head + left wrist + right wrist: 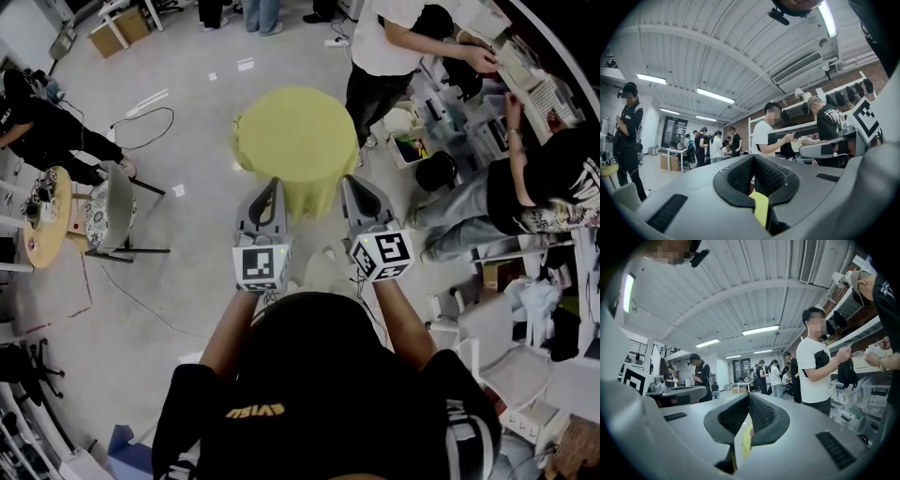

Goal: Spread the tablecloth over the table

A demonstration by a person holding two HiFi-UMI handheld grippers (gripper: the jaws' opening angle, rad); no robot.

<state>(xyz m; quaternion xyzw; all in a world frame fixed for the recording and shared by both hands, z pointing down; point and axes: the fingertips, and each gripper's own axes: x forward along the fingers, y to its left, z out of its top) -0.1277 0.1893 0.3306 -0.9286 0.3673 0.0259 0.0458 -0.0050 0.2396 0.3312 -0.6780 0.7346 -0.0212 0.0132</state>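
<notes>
Grey workshop floor (187,272), yellow tablecloth (295,131) draped; left gripper (274,182) and right gripper (349,179) each clamped on its near hem, so best tug both evenly, keeping overhang level.

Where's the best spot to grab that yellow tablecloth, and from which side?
Probably the near hem of the tablecloth, coming from the near side: it hangs free in folds that jaws can pinch, while the top lies flat.

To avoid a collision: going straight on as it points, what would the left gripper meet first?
Nothing close, it seems: the left gripper points level, apparently above the tablecloth. Farther on, the person in the white shirt stands just right of its line; depth is unclear.
</notes>
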